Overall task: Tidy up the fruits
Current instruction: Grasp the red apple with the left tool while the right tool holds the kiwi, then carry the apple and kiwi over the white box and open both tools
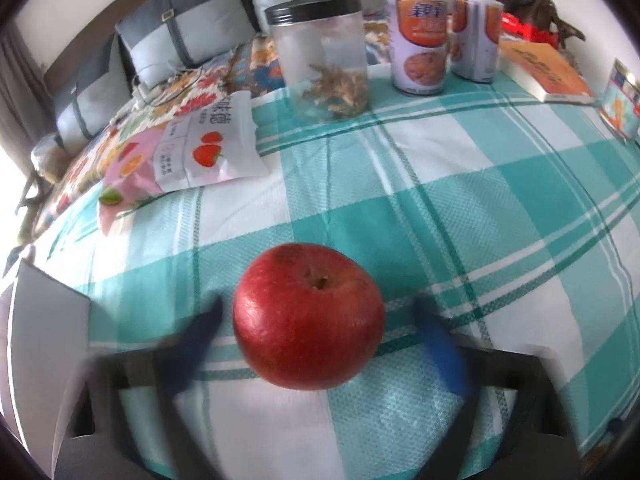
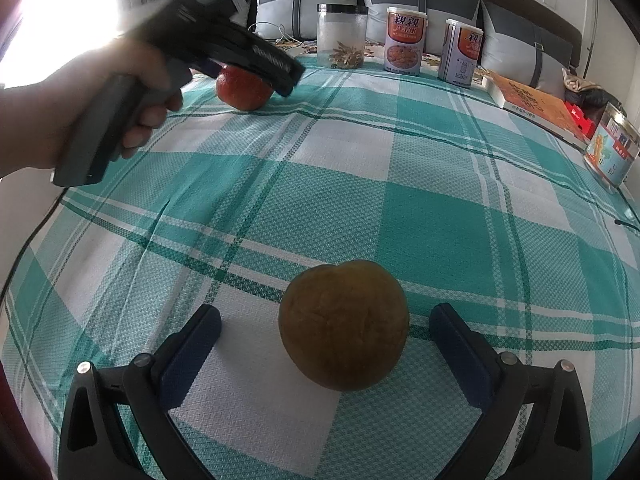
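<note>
Left wrist view: the left gripper [image 1: 316, 320] stands spread around the red apple [image 1: 309, 316] on the checked bedspread [image 1: 460, 208], fingers blurred, neither seen touching. Advice: centre the apple before closing, squeeze gently.

Right wrist view: the right gripper [image 2: 326, 332] is spread wide; the brownish-yellow fruit [image 2: 344, 326] lies between its fingers, apart from both. Close evenly so it cannot roll.

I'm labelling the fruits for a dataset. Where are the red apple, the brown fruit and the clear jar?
red apple [image 1: 309, 316]: left wrist view, middle of its skin.
brown fruit [image 2: 344, 324]: right wrist view, centre of its front.
clear jar [image 1: 324, 60]: left wrist view, its transparent wall.
</note>
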Available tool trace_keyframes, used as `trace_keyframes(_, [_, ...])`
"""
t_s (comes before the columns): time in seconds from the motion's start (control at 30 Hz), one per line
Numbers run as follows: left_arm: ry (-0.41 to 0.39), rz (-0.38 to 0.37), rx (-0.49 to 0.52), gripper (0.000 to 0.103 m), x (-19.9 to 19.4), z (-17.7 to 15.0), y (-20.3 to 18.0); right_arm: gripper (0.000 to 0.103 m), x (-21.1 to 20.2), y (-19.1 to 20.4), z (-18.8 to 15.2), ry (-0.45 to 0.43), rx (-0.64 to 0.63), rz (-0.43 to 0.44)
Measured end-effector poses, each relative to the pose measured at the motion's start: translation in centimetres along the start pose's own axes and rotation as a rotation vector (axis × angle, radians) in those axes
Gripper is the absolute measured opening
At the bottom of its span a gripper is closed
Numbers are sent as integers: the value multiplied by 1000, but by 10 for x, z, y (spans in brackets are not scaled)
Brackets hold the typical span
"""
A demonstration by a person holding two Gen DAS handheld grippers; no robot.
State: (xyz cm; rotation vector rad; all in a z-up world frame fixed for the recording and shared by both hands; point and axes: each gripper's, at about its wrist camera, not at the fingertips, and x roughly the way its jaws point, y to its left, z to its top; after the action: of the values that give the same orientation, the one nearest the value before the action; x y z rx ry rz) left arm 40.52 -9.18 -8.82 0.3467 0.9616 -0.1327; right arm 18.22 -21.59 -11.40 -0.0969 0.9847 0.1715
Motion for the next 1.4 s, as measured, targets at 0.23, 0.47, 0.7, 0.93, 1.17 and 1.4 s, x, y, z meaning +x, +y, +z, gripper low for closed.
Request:
trace_keyframes(0.23, [-26,-159,-142,70,-43,-57,27,103,0,-1,0,-1,2,2])
trace_keyframes(0.47, [-21,-228,-200,70,-119,-174,53,103,-1,4,-2,-2,-8,-9])
trace_keyframes(0.7, [-14,-255,-384,70,-160,-252,85,103,-6,-4,-3,-20,13,41])
trace_keyframes(0.93, [-82,-239,-381,70,-196,-278,103,101,-43,-63,-20,-69,271,114])
trace_keyframes(1.17, [-126,-251,-410,70,-225,-277,112,58,-23,-17,14,43,70,69])
trace_keyframes(1.4, [-198,-304,-553,70,-279,-283,181,48,-28,9,27,92,104,115])
